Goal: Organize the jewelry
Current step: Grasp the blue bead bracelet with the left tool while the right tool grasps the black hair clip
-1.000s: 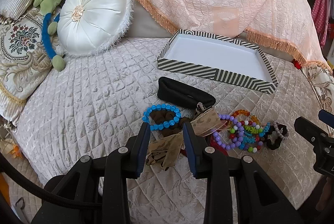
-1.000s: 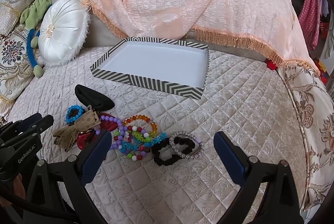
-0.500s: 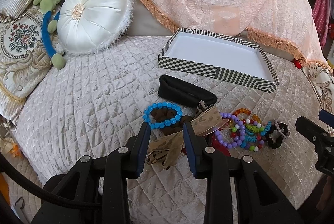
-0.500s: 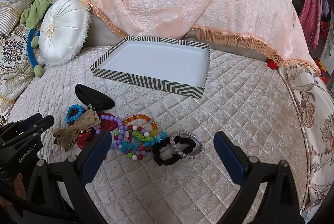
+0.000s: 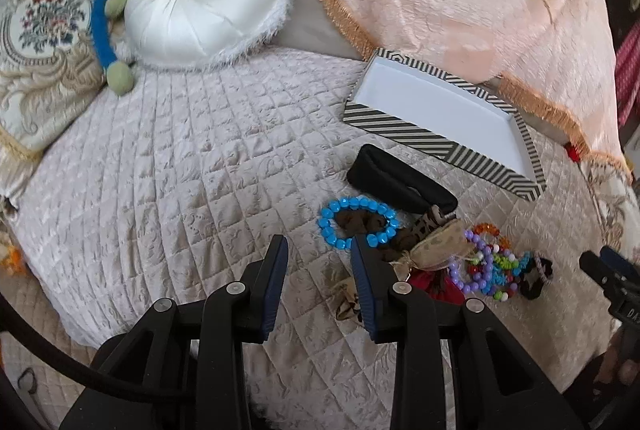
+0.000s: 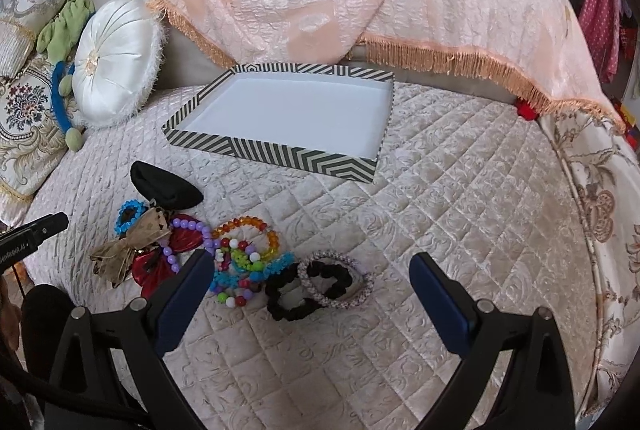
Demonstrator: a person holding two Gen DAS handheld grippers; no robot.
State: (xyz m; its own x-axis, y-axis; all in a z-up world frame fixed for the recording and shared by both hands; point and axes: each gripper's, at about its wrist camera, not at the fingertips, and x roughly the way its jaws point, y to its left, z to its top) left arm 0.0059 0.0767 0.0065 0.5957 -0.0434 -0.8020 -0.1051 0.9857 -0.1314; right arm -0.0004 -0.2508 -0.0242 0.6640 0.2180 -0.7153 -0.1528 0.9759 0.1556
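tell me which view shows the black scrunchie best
The right wrist view: the black scrunchie lies whole and near, a braided band overlapping it. The left wrist view shows it small at the pile's far right edge.

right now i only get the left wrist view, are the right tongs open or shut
observer: Open wide. The right tongs hover over the black scrunchie, gripping nothing.
operator: near wall of the tray blocks me, anything inside it
observer: No. The right wrist view shows the tray floor all white and bare.
operator: is the bow caught on my tongs
observer: It looks not. The bow lies on the bedspread, with a gap between it and the left tongs.
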